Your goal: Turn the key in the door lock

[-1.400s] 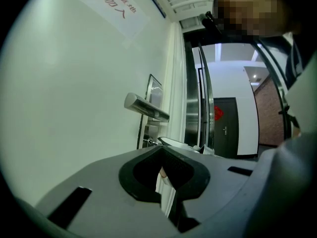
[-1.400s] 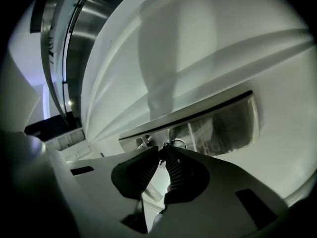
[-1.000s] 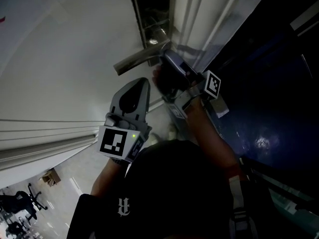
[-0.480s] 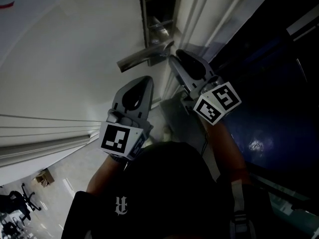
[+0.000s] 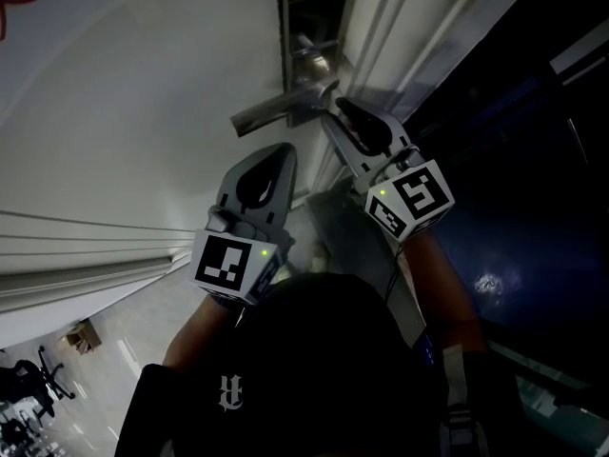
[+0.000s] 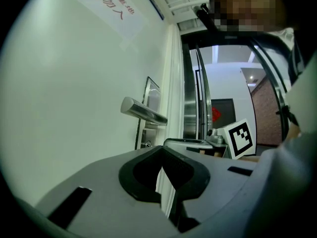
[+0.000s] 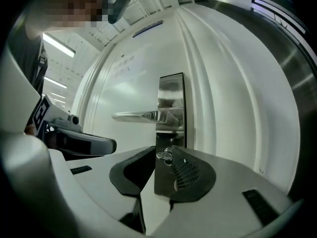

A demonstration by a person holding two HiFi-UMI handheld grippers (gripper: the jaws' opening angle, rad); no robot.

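A white door (image 5: 143,103) carries a steel lock plate (image 7: 171,95) with a horizontal lever handle (image 7: 141,116). Just under the handle a small metal key (image 7: 165,155) sticks out of the plate. My right gripper (image 7: 164,152) is level with it, and the key fills the narrow gap between its tips, so it looks shut on the key. In the head view the right gripper (image 5: 341,109) reaches in under the lever handle (image 5: 276,112), which hides the key. My left gripper (image 5: 274,152) hangs lower left, away from the door, tips together and empty.
The door's edge and white frame mouldings (image 5: 409,36) run just right of the lock plate. Beyond them is a dark glass panel (image 5: 533,160). In the left gripper view the handle (image 6: 143,112) is ahead and the right gripper's marker cube (image 6: 241,139) is to the right.
The right gripper has rolled about its own axis at the lock, so its marker cube now faces up toward the head camera. The left gripper has stayed about where it was.
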